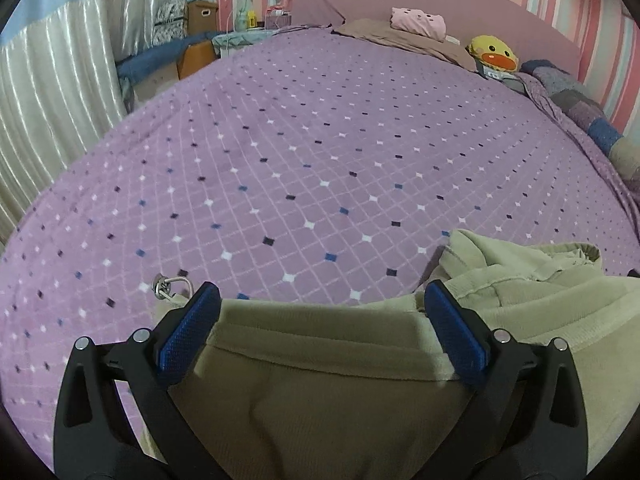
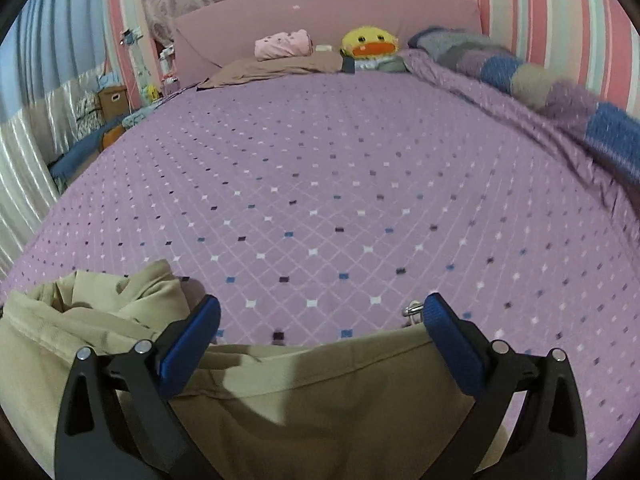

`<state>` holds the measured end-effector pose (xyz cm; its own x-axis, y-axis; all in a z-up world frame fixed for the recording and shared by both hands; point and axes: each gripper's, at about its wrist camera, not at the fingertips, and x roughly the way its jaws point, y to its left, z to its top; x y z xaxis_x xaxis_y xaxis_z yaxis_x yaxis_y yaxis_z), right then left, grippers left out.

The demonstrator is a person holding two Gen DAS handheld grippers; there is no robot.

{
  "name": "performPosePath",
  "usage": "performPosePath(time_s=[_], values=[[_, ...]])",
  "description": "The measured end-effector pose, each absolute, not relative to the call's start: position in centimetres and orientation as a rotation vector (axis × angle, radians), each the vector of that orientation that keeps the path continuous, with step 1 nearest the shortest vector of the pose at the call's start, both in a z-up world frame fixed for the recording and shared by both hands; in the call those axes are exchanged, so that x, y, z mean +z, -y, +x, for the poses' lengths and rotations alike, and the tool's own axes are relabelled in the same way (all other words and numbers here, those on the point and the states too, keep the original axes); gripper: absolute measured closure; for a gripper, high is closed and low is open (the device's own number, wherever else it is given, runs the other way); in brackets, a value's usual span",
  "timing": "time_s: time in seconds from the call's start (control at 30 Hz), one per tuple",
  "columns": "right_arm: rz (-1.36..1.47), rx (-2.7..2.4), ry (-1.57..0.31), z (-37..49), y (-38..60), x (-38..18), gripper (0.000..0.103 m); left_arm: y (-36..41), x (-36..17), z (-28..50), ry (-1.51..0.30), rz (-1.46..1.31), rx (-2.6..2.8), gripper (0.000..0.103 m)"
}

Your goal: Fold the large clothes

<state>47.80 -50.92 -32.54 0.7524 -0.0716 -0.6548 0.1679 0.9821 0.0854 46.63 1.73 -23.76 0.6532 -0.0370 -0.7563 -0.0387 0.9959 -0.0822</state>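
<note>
Khaki garment cut off at bottom edge; patchwork quilt blurred; nightstand clutter too small.

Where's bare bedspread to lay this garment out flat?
The wide middle of the purple bedspread is bare, from the khaki garment up to the brown pillow. It is crowded at the headboard, around the duck plush, and along the rolled quilt at the right edge.
</note>
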Motion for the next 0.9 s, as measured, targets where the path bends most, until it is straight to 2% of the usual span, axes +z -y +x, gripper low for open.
performPosePath(time_s=[0.13,0.23,0.33,0.4,0.5,0.67,0.77,0.9], values=[[0.202,-0.139,-0.731,48.3,51.8,-33.6,0.002,-1.3,-24.3,47.1,-0.873,-0.084,0.006,0.003],[0.050,-0.236,-0.768,48.7,49.4,-32.5,0.002,-0.1,-23.2,47.1,-0.878,0.001,0.062,0.003],[-0.062,-0.278,-0.673,47.3,46.2,-29.2,0.002,2.4,-19.6,45.5,-0.817,0.064,0.074,0.003],[-0.017,-0.252,-0.625,46.6,44.5,-27.1,0.002,3.9,-17.5,45.0,-0.801,0.018,0.044,0.003],[0.177,-0.180,-0.665,47.7,42.5,-26.0,0.002,6.9,-16.0,46.1,-0.868,-0.076,0.011,0.003],[0.128,-0.286,-0.785,50.0,40.6,-29.1,0.002,10.2,-19.0,47.7,-0.938,0.020,0.119,0.003],[0.167,-0.333,-0.829,50.1,41.2,-31.4,0.002,8.7,-21.9,47.8,-0.989,-0.057,0.116,0.003],[0.161,-0.390,-0.830,49.7,41.2,-33.1,0.002,7.7,-23.0,47.0,-0.956,-0.105,0.124,0.003]])
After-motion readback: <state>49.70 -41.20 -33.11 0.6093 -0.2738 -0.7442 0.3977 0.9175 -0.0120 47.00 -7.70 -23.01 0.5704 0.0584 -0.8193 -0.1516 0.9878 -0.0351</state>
